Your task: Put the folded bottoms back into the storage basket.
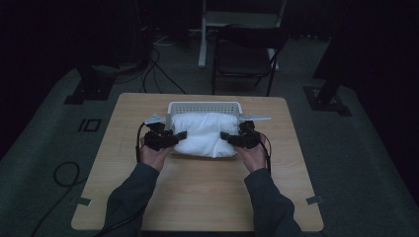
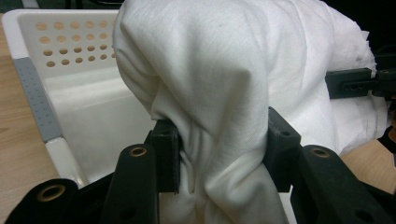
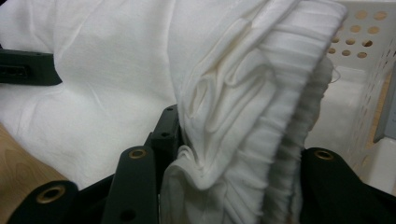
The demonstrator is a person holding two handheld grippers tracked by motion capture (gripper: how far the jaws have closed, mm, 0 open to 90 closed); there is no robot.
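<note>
Wooden table [image 1: 197,187], both tongs [image 1: 180,135] [image 1: 226,136] clamping white cloth [image 1: 205,133] over basket [image 1: 202,105], no writing legible

Table [image 1: 197,187]: light wood top. Directly on it: 1 white perforated basket [image 1: 203,106], beyond the jaws; 1 white cloth [image 1: 205,136], between both jaw pairs, spilling over the basket's near rim.
</note>
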